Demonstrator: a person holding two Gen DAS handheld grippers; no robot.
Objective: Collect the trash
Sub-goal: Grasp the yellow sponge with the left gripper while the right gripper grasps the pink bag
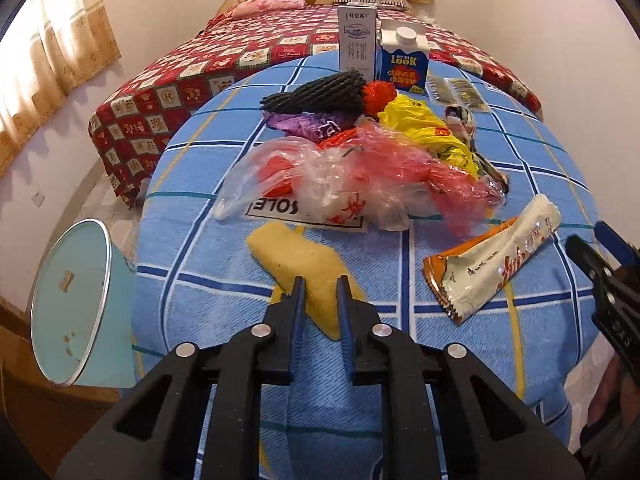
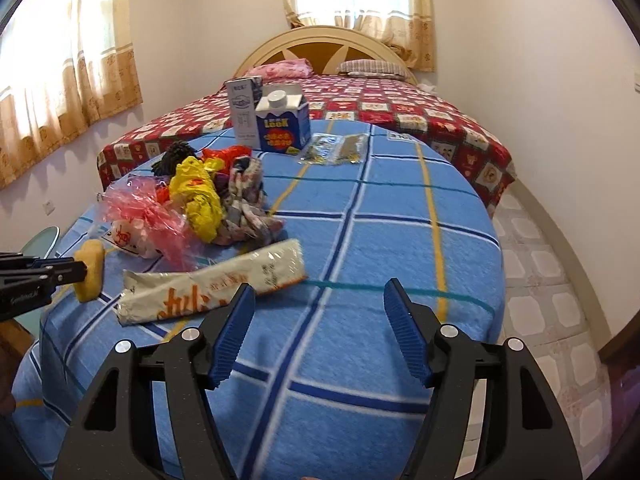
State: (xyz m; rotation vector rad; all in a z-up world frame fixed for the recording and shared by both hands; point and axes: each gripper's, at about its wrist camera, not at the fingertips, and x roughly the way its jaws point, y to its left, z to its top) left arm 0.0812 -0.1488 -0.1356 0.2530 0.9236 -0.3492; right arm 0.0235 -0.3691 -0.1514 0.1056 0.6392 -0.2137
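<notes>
While the left tongs (image 1: pixel 320 286) pinch the yellow sponge (image 1: pixel 308 264) at lower centre of the blue checked bench (image 1: pixel 440 360), it's soft and light, so mid-body works; right tongs (image 2: pixel 320 312) gape empty near the crinkly snack wrapper (image 2: pixel 212 284)

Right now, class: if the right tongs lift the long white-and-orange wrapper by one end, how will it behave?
The wrapper is probably floppy: thin, creased film lying flat on the blue cloth. It looks light, perhaps empty, so it should lift easily. Its glossy surface may slip between the open right tongs.
</notes>
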